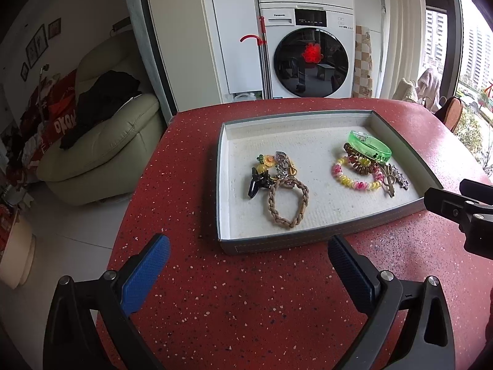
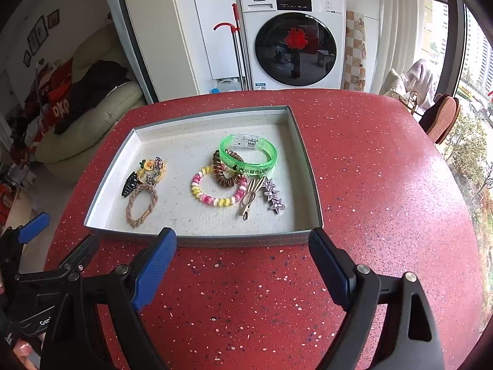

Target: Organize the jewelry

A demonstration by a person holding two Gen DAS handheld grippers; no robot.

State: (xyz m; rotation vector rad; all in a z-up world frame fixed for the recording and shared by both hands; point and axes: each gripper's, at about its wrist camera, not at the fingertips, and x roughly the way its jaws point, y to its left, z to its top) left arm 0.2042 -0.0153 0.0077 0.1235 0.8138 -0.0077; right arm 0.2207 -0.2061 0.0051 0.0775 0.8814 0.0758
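- The jewelry lies in two clusters inside a shallow grey tray [image 2: 197, 242] with a pale lining, which sits on a red speckled table [image 2: 369, 185].
- Right cluster: a green bangle [image 2: 248, 157] stands tilted on its edge, leaning on a brown spiral hair tie [image 2: 226, 169]; dark printing runs along its near side, Chinese characters too small to read for certain.
- Touching these, a pink-and-yellow beaded bracelet [image 2: 215, 189] lies flat; just beside it a tan hair clip [image 2: 251, 199] and a star-studded clip [image 2: 274, 199] lie with their long axes running from the tray's far side toward its near rim.
- Left cluster: a braided tan cord loop [image 2: 140, 206] lies flat, its long axis also running near to far, next to a black claw clip [image 2: 129, 183] and a small heap of yellow charms [image 2: 151, 168].
- Behind the table, a white washing machine [image 2: 292, 40] reads "Panasonic".
- The right gripper [image 2: 242, 248] points down at the tray's near rim, fingers spread wide and empty.
- The left gripper [image 1: 248, 254] hangs over bare table before the tray's near left corner, likewise angled down, spread apart, gripping nothing.
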